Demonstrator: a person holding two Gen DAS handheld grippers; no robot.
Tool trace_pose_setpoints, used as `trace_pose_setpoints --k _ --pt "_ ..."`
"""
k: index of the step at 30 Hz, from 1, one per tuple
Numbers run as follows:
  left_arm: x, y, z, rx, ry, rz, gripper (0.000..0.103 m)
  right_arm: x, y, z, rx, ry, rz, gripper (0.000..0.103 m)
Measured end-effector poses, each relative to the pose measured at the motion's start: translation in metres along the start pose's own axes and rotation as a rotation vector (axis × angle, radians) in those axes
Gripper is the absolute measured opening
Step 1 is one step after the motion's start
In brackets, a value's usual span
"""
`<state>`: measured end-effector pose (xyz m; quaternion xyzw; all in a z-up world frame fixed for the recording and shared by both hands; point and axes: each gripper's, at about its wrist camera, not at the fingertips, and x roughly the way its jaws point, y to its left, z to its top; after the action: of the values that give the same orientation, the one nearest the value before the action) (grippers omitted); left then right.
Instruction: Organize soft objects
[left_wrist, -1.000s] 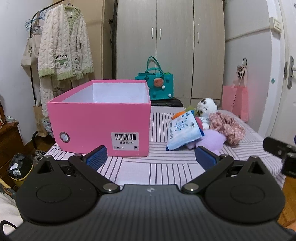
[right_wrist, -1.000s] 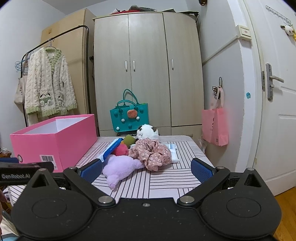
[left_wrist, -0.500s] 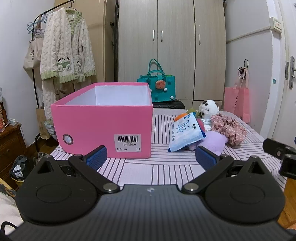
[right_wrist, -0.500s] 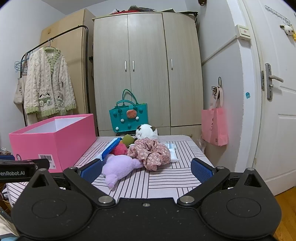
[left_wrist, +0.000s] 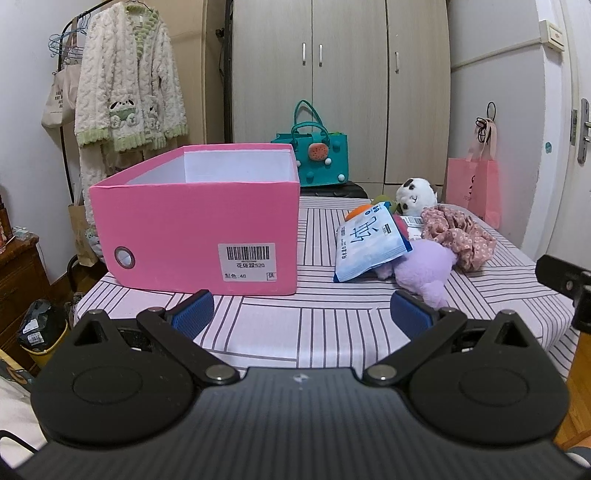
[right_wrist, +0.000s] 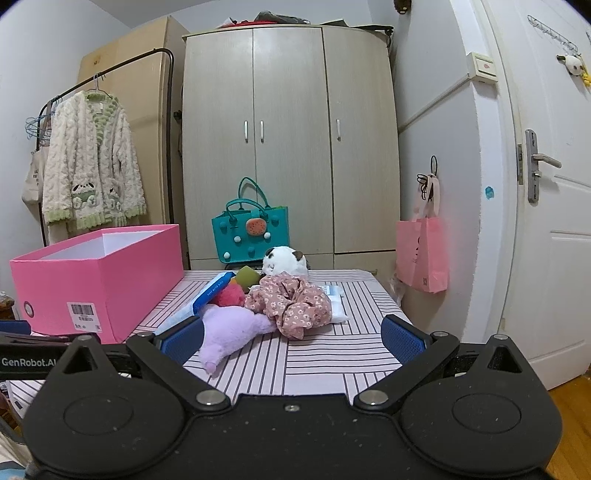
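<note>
Both grippers, left (left_wrist: 301, 312) and right (right_wrist: 291, 336), jaws released, empty. Risk: grabbing the plush (right_wrist: 231, 330) could drag the scrunchie (right_wrist: 291, 304) off the bench (right_wrist: 325, 365), missing the box (left_wrist: 195, 229).

Even indoor light, soft shadows, sharp focus, fisheye-bent edges

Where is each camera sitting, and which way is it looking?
Left wrist view: sits on the left claw, low at the table's near edge, facing the pink box; its open blue fingers show, with part of the other claw at the right edge.
Right wrist view: sits on the right claw, facing the pile of soft toys, with the purple plush nearest; its open fingers show, with the left claw at the left edge.
Both share the box, the pile, the striped table and the wardrobe.
</note>
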<state>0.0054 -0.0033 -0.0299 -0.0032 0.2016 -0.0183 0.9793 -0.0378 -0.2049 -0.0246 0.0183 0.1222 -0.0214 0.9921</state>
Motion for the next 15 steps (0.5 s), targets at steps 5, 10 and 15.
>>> trace_pose_setpoints --k 5,10,15 --pt "0.0008 -0.0017 -0.0004 0.001 0.001 -0.001 0.103 0.0007 -0.0009 -0.0001 0.000 0.002 0.000 0.103" --pt "0.0008 -0.0021 -0.0004 0.002 0.000 -0.001 0.103 0.0008 -0.0015 -0.0007 -0.001 0.003 0.000 0.103" --pt "0.0010 -0.0023 -0.0004 -0.001 0.000 -0.002 0.103 0.0012 -0.0020 -0.0015 -0.002 0.004 0.003 0.103"
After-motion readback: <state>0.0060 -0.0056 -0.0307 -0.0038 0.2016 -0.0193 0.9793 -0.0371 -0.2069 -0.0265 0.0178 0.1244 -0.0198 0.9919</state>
